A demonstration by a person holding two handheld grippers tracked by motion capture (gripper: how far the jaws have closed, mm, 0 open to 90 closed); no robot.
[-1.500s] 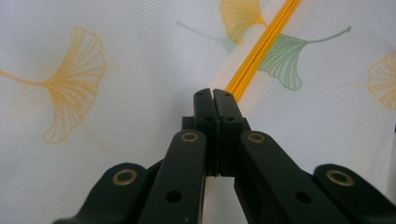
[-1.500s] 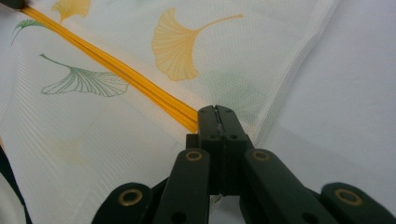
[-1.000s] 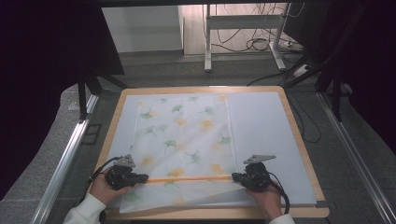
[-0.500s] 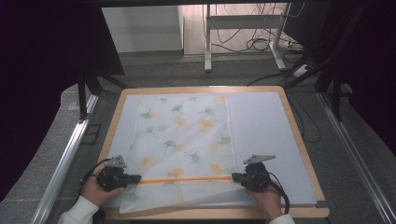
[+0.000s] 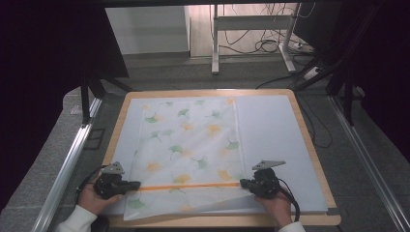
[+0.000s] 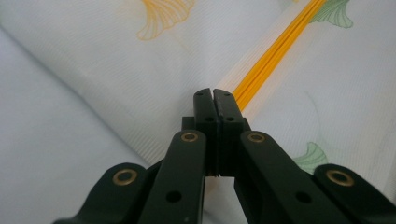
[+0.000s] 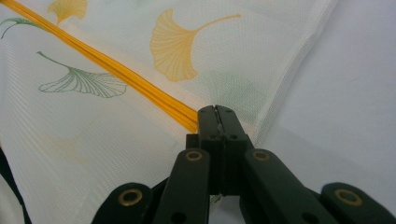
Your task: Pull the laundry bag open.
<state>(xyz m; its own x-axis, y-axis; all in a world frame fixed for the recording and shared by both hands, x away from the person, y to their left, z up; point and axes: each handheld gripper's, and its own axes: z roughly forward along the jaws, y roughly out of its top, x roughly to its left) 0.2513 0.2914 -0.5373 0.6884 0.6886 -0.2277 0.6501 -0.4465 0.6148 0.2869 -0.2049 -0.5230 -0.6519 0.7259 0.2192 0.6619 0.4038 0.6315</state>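
Cloth (image 5: 191,145) printed with ginkgo leaves is lying spread on the bench (image 5: 309,145), its near edge folded along an orange stripe (image 5: 188,185). Left gripper (image 5: 129,185) and right gripper (image 5: 243,183) are each pinching one end of that stripe, jaws closed on the fabric.

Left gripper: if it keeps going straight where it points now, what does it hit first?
The left gripper points along the orange stripe toward the right gripper. More leaf-print cloth comes first; then probably that gripper, depth permitting.
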